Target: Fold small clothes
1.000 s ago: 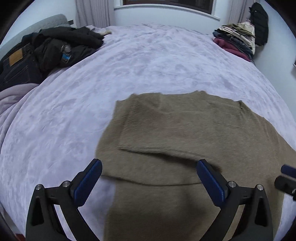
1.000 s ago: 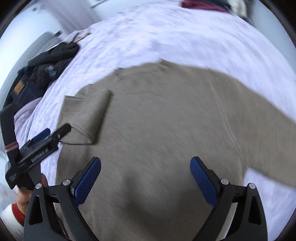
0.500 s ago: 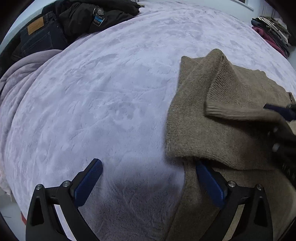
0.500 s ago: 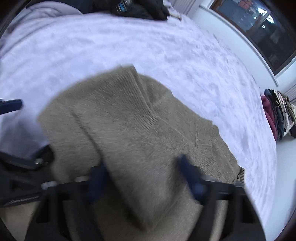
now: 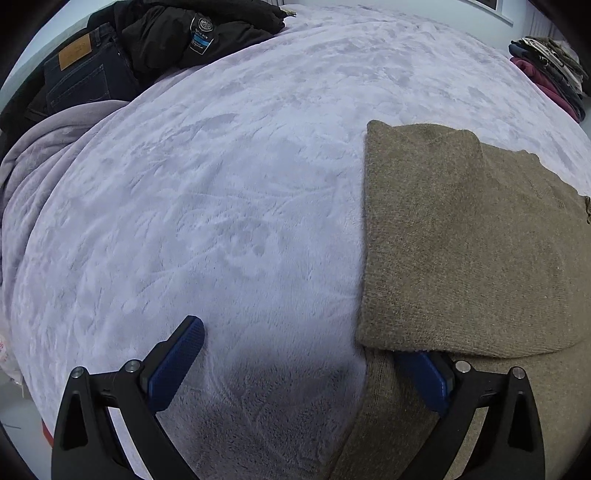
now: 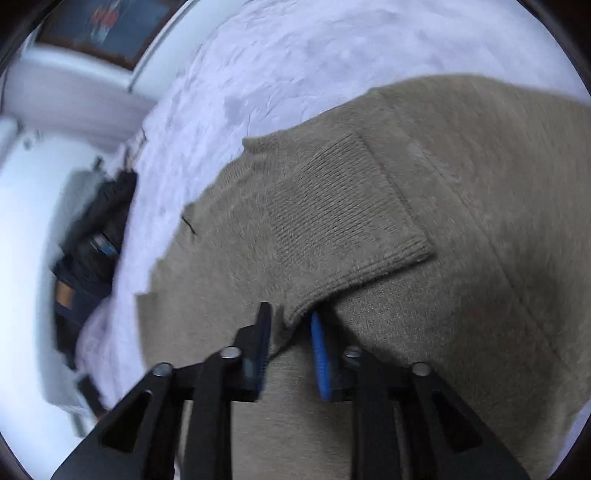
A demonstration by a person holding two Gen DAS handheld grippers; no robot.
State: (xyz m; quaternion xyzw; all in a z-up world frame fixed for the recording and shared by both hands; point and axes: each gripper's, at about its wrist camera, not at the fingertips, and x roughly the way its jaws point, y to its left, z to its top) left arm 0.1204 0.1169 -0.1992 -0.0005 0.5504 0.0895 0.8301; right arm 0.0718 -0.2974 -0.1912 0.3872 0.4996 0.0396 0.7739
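Opening again over the sweater cuff, right gripper (image 6: 290, 350) just parted, ribbed sleeve end (image 6: 354, 236) loose between the pads, unpinched.

Spread wide on the other side, left gripper (image 5: 295, 363) with one pad tucked under the folded edge of the brown sweater (image 5: 461, 240), flat on the lilac blanket (image 5: 221, 184); dark clothes (image 5: 147, 48) heaped beyond.

A home bedroom — a wide bed under a plush lilac blanket (image 5: 229, 192), dark jeans (image 5: 79, 79) and a black jacket (image 5: 192, 33) heaped at its far corner, a stack of folded clothes (image 5: 550, 70) at the other — with a window (image 6: 103, 29) set in a pale wall.
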